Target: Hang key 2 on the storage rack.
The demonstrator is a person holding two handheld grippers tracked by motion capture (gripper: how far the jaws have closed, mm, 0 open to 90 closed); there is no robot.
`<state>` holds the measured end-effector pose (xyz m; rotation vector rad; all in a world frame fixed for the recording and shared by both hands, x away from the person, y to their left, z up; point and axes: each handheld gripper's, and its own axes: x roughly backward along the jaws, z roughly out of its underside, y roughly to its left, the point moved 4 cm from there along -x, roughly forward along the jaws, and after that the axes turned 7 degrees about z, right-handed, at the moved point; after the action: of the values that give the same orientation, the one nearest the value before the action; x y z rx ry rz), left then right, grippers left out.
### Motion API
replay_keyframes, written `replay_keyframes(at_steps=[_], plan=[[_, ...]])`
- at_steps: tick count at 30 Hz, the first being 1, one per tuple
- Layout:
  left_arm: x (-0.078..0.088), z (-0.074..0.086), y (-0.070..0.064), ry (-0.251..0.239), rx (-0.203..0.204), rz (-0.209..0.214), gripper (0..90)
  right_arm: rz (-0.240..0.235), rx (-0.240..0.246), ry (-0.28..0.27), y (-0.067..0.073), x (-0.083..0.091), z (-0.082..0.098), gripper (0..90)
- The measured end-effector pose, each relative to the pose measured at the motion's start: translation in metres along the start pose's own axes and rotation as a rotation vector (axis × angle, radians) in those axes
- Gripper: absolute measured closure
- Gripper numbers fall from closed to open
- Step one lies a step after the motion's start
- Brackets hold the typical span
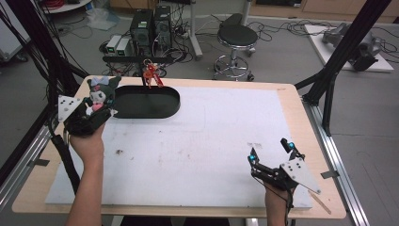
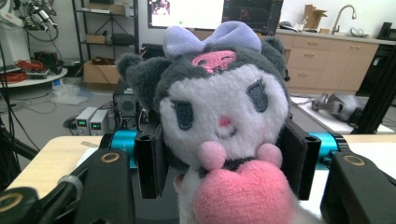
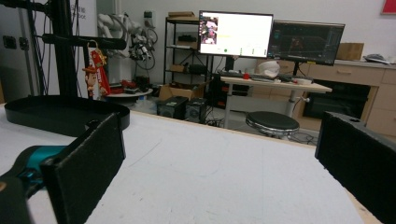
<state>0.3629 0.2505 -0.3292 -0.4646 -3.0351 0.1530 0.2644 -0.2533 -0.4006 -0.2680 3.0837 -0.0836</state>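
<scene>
The worktop (image 1: 197,141) is a pale wooden board with a white mat over most of it, the mat scuffed and marked in places. At its far left sits a black oval tray (image 1: 147,101), and from the tray a black stand (image 1: 131,59) rises with a red keychain charm (image 1: 151,75) hanging from its crossbar — the charm dangles above the tray's far rim.

The left gripper (image 1: 96,110) is held up at the worktop's far left corner, just beside the tray's left end. Its jaws are clenched on a plush toy (image 2: 219,121) — a grey and white doll with a lilac bow and a pink heart at its chest — and the black pads press in on both sides of its body just under the head. The toy is upright, facing back along the gripper, off the worktop.

The right gripper (image 1: 272,153) rests low at the near right of the mat, well apart from the tray, its jaws released and spread wide.
</scene>
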Motion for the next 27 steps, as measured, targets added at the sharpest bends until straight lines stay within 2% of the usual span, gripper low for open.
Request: replay_keyframes(at_steps=[6, 14, 24, 27], plan=[[-0.006, -0.006, 0.007, -0.002, -0.013, -0.007, 44.3, -0.004, 0.003, -0.004, 0.002, -0.001, 0.0, 0.8], [-0.019, -0.008, 0.015, 0.004, -0.013, -0.014, 44.4, -0.001, 0.0, -0.004, 0.0, -0.001, 0.001, 0.8], [-0.033, -0.015, 0.026, -0.013, -0.006, -0.013, 44.5, 0.01, 0.007, -0.002, -0.001, -0.002, 0.001, 0.8], [-0.038, -0.015, 0.03, -0.003, -0.007, -0.02, 44.5, 0.013, 0.004, 0.003, -0.002, -0.001, 0.002, 0.8]])
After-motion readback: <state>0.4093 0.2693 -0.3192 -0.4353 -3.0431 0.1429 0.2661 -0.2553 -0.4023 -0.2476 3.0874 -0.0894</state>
